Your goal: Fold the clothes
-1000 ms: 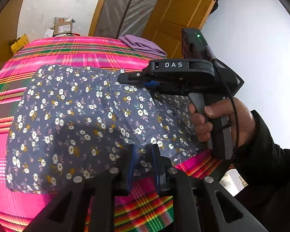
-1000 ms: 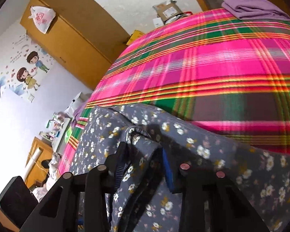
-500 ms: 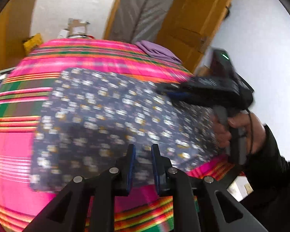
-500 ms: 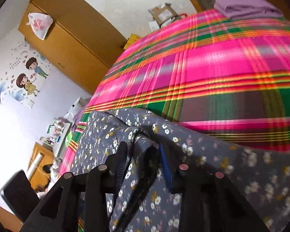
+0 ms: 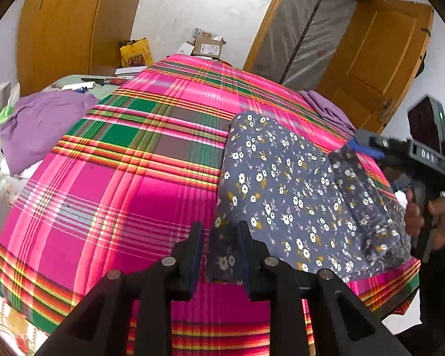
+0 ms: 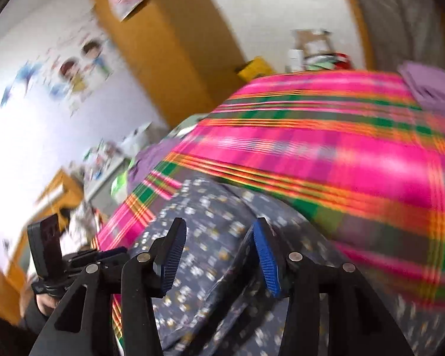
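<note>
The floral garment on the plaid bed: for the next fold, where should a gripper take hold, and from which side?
Probably the near-left corner of the floral garment, which lies flat on the plaid cover between the open left gripper's fingers. Come in low from the bed's near edge; the thin hem sits right there. The right gripper is open too, above the bunched right side.

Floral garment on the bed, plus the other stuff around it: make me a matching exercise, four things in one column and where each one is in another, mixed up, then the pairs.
Things:
1. floral garment
2. folded purple cloth
3. loose purple cloth
4. cardboard box

Places:
A. beyond the far end of the plaid blanket
B. off the blanket's left side, on the clutter there
C. on the blanket's near right part
D. at the blanket's far right edge, near the door

Pairs: 1-C, 2-D, 3-B, 4-A
</note>
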A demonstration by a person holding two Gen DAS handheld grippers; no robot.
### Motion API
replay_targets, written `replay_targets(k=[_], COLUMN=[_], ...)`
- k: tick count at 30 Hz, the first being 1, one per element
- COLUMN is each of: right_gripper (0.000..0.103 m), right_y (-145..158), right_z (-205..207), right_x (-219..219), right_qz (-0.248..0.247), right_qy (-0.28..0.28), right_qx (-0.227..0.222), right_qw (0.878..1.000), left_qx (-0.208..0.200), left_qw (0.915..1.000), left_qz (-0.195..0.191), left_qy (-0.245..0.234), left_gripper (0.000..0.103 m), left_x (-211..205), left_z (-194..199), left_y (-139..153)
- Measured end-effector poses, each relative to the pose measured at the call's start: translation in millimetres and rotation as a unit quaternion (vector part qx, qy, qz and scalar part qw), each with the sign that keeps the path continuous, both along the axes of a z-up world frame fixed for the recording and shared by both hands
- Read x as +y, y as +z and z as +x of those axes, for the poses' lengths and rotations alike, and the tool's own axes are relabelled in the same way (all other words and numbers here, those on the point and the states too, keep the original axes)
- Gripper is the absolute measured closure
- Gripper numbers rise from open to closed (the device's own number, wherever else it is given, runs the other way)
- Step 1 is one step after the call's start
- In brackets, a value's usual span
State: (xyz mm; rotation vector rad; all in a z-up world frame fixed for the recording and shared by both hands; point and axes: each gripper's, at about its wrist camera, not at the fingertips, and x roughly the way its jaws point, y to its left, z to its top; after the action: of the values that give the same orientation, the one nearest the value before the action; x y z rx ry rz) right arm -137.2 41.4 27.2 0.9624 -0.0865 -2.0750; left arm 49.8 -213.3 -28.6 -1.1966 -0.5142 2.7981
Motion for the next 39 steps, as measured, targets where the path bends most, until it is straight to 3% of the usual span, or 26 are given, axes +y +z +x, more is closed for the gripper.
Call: replay_targets(k=[4,7,9,12,16,22,24,26,33,39], right_gripper=[0.052,0.052,0.051,0.051,0.051,0.052,0.067,0.089,0.094,0.094], right_y=[21,37,40,30,-3,-33,-39,-40,-28,-35], right_z=[-13,-17,-24,-33,-61,-81,-83,-83,-82,-89], right_x=[-33,-39,-50,-79,-112,-134,-138,-143,-148,-153], right_qz=[0.036,0.036,0.049,0.081,0.128,0.140,0.143,0.148,0.133,0.126], right_qy=[0.038,0.049,0.063,0.109,0.140,0.185,0.195,0.200,0.196,0.191], right_qx=[0.029,0.050,0.047,0.041,0.001,-0.057,-0.068,-0.064,-0.036,-0.045], right_qw=[0.998,0.997,0.996,0.990,0.982,0.971,0.968,0.966,0.971,0.972], left_qx=[-0.002,-0.002,0.000,0.000,-0.001,0.000,0.001,0.001,0.026,0.030], left_qw=[0.9998,0.9995,0.9991,0.9984,0.9975,0.9971,0.9968,0.9959,0.9930,0.9929], left_qz=[0.020,0.032,0.042,0.057,0.071,0.075,0.080,0.090,0.115,0.114], left_qy=[-0.004,-0.006,-0.007,-0.006,-0.006,-0.009,-0.008,-0.009,-0.008,-0.014], left_gripper=[0.080,0.079,0.079,0.079,0.079,0.079,0.081,0.091,0.095,0.096], left_x=[-1,-1,-3,-7,-10,-10,-12,-15,-24,-27], left_z=[0,0,0,0,2,3,4,5,12,14], left_y=[-2,-5,-7,-8,-9,-9,-10,-12,-6,-8])
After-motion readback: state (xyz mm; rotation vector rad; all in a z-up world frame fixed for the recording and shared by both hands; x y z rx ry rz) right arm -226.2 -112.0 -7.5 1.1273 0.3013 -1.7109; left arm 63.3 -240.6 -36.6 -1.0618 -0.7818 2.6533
